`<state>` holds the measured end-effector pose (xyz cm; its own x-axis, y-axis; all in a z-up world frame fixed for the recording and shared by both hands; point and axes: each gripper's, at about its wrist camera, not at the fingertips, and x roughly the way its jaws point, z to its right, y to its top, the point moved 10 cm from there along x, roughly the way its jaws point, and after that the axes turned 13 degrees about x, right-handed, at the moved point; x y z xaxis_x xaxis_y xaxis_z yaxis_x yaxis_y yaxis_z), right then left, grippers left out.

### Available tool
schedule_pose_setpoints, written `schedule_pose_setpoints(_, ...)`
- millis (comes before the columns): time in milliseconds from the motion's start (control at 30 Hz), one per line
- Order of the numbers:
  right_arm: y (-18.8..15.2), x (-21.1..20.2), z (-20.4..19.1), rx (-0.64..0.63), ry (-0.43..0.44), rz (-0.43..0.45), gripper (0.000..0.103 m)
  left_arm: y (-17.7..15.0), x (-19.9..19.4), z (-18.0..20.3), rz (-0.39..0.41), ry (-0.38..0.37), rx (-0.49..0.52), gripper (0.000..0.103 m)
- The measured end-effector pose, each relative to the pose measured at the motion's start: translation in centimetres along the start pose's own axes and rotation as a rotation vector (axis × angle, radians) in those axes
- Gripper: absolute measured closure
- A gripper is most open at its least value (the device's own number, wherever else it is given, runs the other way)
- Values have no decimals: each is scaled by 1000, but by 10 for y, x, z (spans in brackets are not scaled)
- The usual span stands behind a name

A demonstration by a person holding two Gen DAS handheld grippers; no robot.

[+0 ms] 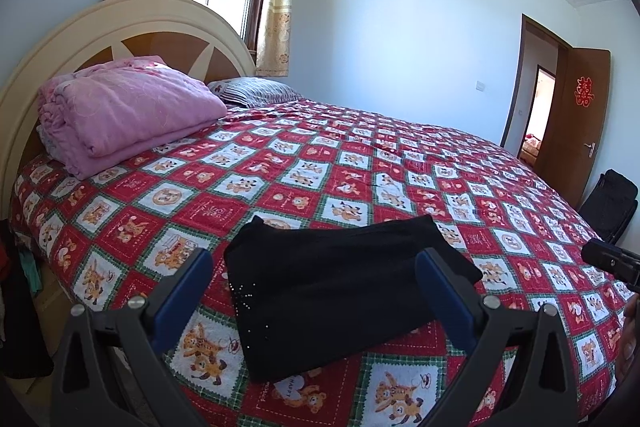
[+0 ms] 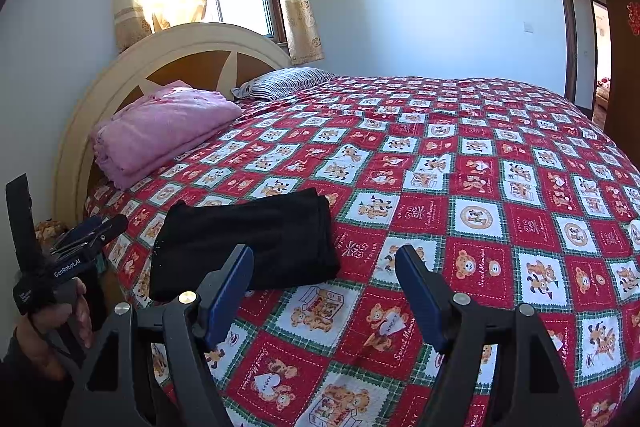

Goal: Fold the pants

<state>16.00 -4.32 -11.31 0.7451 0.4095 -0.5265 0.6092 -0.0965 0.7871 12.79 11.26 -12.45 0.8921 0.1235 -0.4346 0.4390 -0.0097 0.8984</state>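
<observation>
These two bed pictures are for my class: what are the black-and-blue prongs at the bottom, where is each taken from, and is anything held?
A person holds a hand-operated gripper in each hand, each carrying a camera. One picture looks along the left gripper, the other along the right gripper. Both stand open and hold nothing. On the patterned bedspread lie the black pants, already folded into a compact bundle, and a folded pink blanket near the headboard. In the right view, a hand grips the left tool.
</observation>
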Motion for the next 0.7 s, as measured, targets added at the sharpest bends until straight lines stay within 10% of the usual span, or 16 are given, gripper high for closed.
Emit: schedule_pose_setpoints(700,-1,0,-1,-7,-1,-1,28,14,-7,6,43,22,49,0)
